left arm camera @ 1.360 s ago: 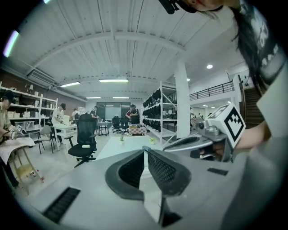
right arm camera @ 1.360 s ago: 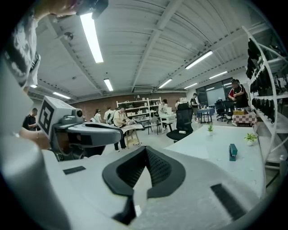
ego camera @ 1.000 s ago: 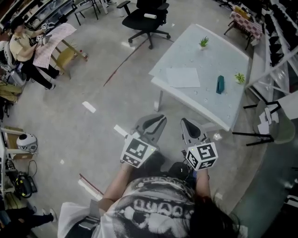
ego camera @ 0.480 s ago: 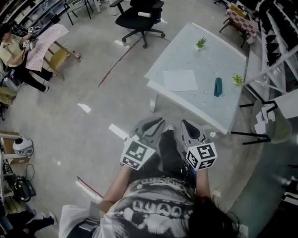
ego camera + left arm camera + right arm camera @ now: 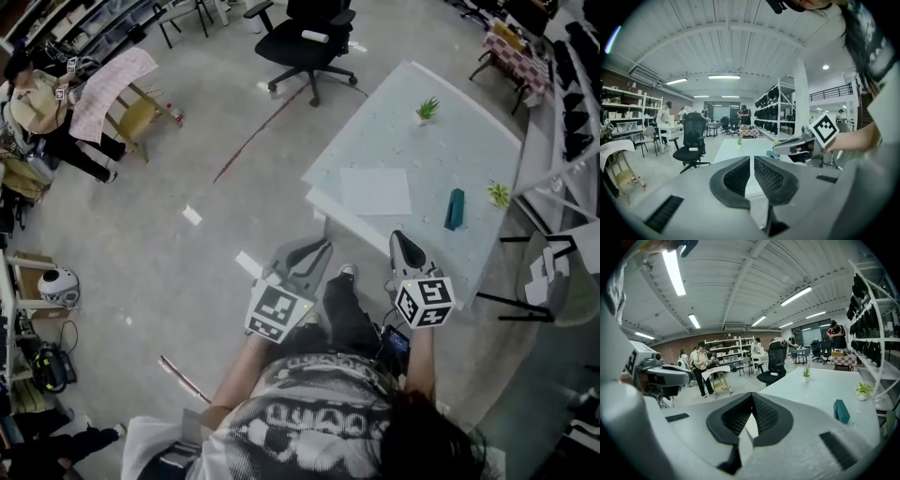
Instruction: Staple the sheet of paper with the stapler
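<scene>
A white sheet of paper (image 5: 375,190) lies flat on the white table (image 5: 403,131) at the upper right of the head view. To its right on the same table lies the teal stapler (image 5: 456,208), which the right gripper view shows too (image 5: 841,411). My left gripper (image 5: 322,247) hangs over the floor short of the table, jaws together and empty. My right gripper (image 5: 400,238) is near the table's front edge, also shut with nothing in it. Neither touches paper or stapler.
Two small potted plants (image 5: 427,109) (image 5: 498,194) stand on the table. A black office chair (image 5: 305,37) is beyond its far corner. Metal shelving and a chair (image 5: 548,281) line the right side. A person (image 5: 37,103) stands far off at the left.
The person has stepped towards the table; a leg and shoe now show between the grippers. The right gripper has moved right and forward to the table's edge. Both grippers stay shut.
</scene>
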`<act>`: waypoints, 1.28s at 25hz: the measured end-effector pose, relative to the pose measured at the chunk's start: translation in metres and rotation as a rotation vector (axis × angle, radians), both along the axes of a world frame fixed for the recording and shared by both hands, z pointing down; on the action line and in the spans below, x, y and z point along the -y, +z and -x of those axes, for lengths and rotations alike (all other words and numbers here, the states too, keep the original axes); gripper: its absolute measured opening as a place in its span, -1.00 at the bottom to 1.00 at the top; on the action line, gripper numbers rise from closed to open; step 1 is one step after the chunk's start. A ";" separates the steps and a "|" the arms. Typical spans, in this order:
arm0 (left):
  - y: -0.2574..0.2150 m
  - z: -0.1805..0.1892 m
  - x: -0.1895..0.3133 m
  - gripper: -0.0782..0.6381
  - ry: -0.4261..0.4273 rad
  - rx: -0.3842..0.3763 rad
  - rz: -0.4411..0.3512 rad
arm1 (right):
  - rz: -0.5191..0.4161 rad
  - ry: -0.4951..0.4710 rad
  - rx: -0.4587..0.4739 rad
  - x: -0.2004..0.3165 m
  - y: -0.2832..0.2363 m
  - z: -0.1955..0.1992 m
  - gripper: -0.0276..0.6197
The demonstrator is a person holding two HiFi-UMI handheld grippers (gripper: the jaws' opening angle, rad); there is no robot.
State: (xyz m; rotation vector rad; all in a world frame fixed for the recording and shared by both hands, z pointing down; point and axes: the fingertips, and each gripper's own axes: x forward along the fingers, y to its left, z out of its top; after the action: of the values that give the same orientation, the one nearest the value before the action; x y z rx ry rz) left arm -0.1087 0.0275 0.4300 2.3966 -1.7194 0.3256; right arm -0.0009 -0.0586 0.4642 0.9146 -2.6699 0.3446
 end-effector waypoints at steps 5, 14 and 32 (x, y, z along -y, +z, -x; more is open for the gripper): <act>-0.004 -0.009 0.066 -0.71 0.020 0.030 -0.013 | 0.055 0.019 -0.032 0.070 0.026 -0.011 -0.93; 0.004 -0.021 0.140 -0.71 0.038 0.042 0.020 | 0.220 0.059 -0.121 0.162 0.107 -0.022 -0.74; 0.024 0.021 0.159 -0.71 -0.003 0.032 0.100 | 0.324 0.154 -0.415 0.220 0.209 -0.009 -0.41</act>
State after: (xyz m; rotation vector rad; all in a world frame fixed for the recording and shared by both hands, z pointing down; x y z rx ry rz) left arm -0.1302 -0.1319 0.4541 2.3304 -1.6782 0.4411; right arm 0.0082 -0.2785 0.6728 0.9666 -2.0988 0.5369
